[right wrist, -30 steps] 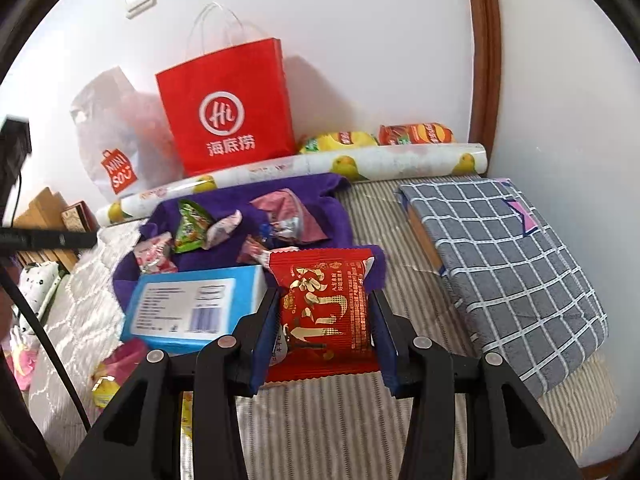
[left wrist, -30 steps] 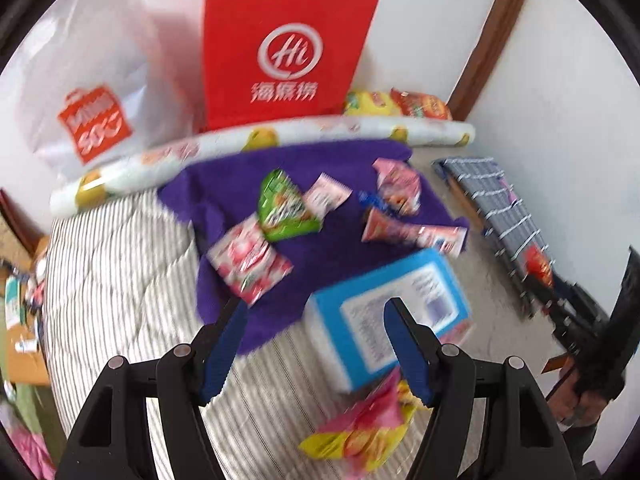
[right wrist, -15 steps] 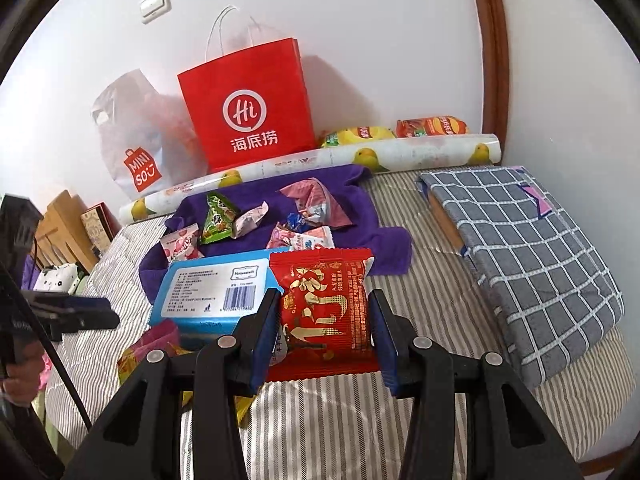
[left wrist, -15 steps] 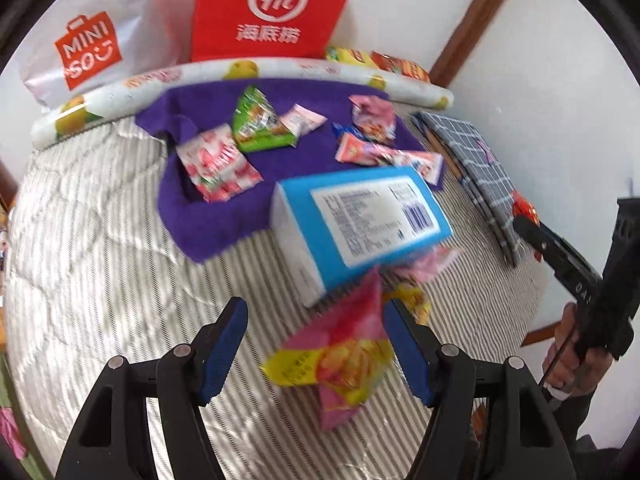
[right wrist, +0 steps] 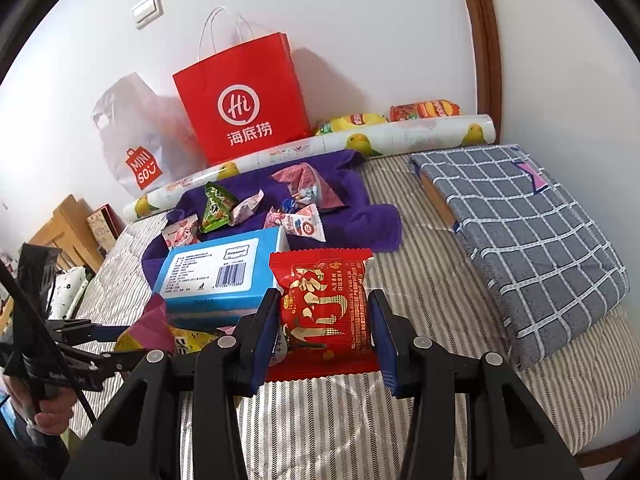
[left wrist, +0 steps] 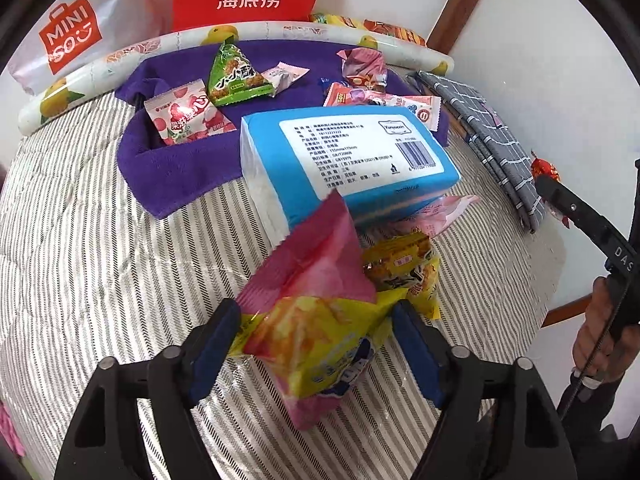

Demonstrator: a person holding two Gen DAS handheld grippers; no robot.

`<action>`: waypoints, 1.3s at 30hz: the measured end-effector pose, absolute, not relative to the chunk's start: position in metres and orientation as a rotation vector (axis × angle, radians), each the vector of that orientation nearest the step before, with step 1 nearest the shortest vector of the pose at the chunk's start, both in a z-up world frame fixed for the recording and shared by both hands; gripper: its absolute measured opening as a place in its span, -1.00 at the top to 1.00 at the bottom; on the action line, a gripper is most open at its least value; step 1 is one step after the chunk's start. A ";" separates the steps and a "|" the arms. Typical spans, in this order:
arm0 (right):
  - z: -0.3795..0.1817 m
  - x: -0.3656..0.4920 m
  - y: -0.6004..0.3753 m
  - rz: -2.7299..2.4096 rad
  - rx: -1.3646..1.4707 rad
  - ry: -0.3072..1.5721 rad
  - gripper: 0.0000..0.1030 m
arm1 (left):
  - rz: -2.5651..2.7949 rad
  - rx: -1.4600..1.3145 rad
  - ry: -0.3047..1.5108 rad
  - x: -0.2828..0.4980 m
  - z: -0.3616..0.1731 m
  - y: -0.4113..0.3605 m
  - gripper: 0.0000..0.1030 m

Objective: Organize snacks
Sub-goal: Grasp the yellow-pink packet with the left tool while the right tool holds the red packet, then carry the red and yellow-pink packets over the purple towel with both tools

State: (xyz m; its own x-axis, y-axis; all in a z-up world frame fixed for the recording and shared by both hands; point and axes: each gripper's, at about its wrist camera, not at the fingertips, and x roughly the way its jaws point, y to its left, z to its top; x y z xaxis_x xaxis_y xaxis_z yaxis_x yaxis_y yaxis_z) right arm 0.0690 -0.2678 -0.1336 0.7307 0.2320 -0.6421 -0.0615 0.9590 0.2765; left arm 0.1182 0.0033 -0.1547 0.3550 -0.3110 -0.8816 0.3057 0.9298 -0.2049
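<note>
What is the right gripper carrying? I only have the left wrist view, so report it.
Observer: The right gripper is shut on a red snack packet, held flat-on between its pads with the printed face towards the camera.
Operator: Good. Now describe the top of the red bag; my view cuts it off.
Observer: The red paper bag stands against the wall with two white handles sticking up above its rim.
Operator: Tell me what is on the wall near it.
Observer: A white wall switch sits above and to the left of the bag.
</note>
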 end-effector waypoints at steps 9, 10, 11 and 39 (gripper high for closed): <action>-0.134 0.072 -0.256 0.193 0.217 0.742 0.14 | -0.417 0.056 1.077 0.110 -0.158 -0.001 -0.43; -0.135 0.073 -0.255 0.196 0.216 0.744 0.14 | -0.424 0.052 1.067 0.109 -0.157 -0.001 -0.33; -0.135 0.073 -0.255 0.197 0.217 0.747 0.14 | -0.421 0.050 1.053 0.107 -0.154 0.000 -0.16; -0.101 0.081 -0.229 0.301 0.193 0.667 0.14 | -0.429 -0.127 0.953 0.102 -0.089 0.029 0.19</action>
State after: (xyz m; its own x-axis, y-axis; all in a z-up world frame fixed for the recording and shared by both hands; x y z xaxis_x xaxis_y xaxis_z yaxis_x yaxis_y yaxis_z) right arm 0.0806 -0.2285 -0.1012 0.7444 0.3347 -0.5777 -0.2118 0.9390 0.2710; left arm 0.1020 0.0292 -0.0888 0.5022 -0.4091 -0.7619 0.2990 0.9088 -0.2910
